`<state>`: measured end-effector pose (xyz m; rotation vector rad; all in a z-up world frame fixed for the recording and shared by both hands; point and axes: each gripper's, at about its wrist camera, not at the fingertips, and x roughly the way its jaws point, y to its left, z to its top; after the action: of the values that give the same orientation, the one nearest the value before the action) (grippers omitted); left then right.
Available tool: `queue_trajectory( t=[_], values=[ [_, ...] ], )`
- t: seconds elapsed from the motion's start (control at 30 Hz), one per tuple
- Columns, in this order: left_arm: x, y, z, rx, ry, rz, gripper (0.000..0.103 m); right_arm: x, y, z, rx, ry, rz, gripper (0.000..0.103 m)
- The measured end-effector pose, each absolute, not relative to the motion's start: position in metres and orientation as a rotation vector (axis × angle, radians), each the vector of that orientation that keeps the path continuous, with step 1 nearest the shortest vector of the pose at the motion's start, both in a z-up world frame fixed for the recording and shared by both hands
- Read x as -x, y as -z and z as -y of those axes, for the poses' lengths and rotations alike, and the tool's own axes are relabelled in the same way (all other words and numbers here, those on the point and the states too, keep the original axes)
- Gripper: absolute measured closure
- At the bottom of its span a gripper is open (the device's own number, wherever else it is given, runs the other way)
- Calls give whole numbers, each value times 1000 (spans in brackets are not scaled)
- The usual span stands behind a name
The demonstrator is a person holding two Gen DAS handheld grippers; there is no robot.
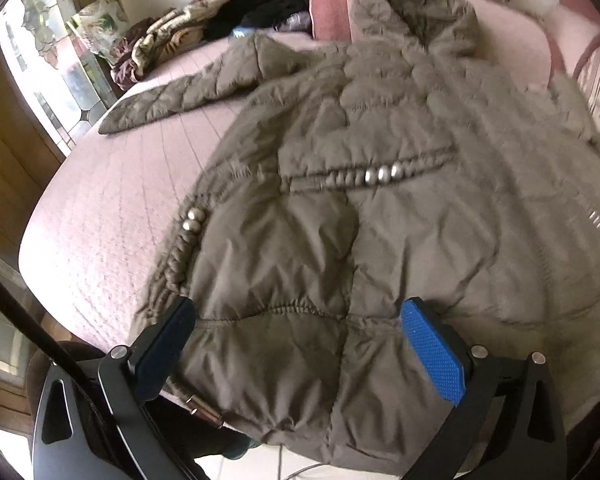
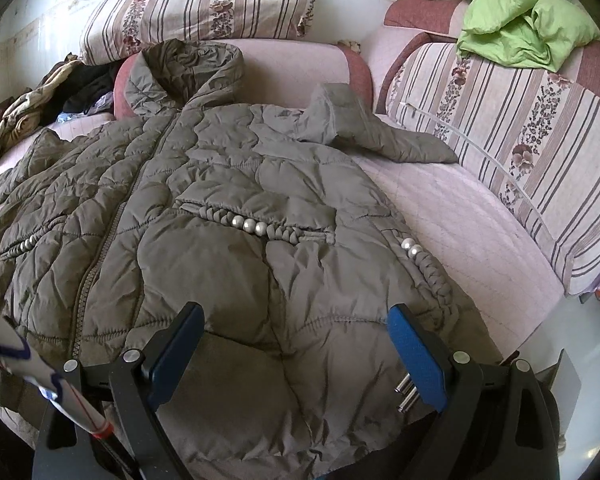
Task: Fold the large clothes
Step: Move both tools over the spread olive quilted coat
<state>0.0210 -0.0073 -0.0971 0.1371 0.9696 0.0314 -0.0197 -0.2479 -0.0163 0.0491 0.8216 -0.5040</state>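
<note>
An olive quilted puffer jacket (image 1: 360,184) lies front up and spread flat on a pink quilted sofa seat (image 1: 100,208), collar at the far end, hem toward me. It also fills the right wrist view (image 2: 228,216). One sleeve (image 1: 172,100) stretches out to the left; the other sleeve (image 2: 372,128) lies bent at the right. My left gripper (image 1: 300,340) is open over the hem's left part, holding nothing. My right gripper (image 2: 296,344) is open over the hem's right part, holding nothing.
A pile of other clothes (image 1: 204,28) lies at the far left of the seat. Striped cushions (image 2: 196,8) line the back. A green garment (image 2: 528,32) sits on the striped armrest (image 2: 532,148) at right. A window (image 1: 40,52) is at left.
</note>
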Motion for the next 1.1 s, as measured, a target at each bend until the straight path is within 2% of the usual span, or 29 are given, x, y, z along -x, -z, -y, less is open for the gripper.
queue_trajectory(
  t=[0.33,0.5,0.63,0.83,1.1],
  values=[
    [-6,41,-10,-88,-61,-835,0,-11,0,236,-94,375,-841,9],
    [-1,26,-24,-60,-64,-803,0,-22,36,208,-66,266,-977,23],
    [-4,21,-32,-31,-71,-799,0,5,48,186,41,299,-964,23],
    [-7,19,-35,-5,-64,-801,0,27,44,190,8,277,-1004,23],
    [5,15,-38,1,-48,-775,0,55,19,178,50,232,-936,23]
  ],
)
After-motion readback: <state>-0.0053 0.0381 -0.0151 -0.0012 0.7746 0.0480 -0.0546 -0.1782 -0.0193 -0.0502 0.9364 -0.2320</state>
